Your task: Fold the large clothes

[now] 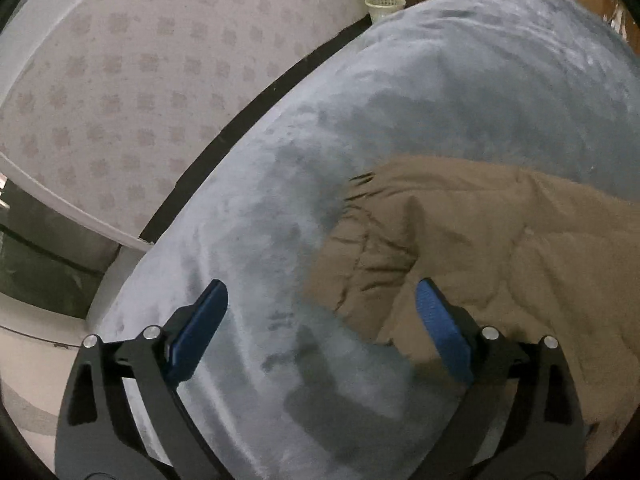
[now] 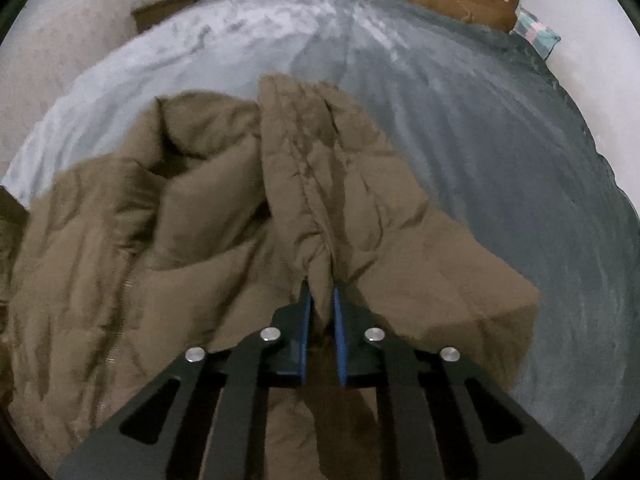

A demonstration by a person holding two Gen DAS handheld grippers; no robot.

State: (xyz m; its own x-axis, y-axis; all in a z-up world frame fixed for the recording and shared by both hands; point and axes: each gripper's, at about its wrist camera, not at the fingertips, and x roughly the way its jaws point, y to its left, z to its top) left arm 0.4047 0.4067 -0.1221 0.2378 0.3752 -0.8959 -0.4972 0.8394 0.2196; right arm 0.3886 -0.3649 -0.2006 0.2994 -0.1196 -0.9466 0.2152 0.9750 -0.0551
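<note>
Pinching a raised ridge of the brown padded jacket (image 2: 280, 216) between its blue pads, the right gripper (image 2: 321, 300) has its jaws pressed nearly together on a thin fold of fabric that runs away from the fingertips along a seam. That bite looks shallow: if only the outer shell is caught and not the padding under it, I judge the cloth could slide out once it is lifted or dragged, and the fold would drop back crooked. The left gripper (image 1: 322, 300) stands spread wide and empty, its jaws apart above the grey-blue blanket (image 1: 460, 92), with one blue pad over the near edge of the jacket and the other over bare blanket; nothing is between them. Should it close where it is, it may gather blanket pile along with the jacket edge and pull the bedding up. Farther out, the jacket lies rumpled on the bed, bunched high on the left side of the right wrist view, with what looks like a sleeve or side panel stretching ahead toward the middle of the blanket. With one hand holding and the other free, a pull would likely swing the loose bulk sideways and twist the garment instead of folding it flat. Beyond the blanket's edge, the left wrist view shows a patterned mattress (image 1: 132, 80) leaning close by and a small pale basket (image 1: 385, 6) at the far end; cloth swept that way could slip off the bed.
</note>
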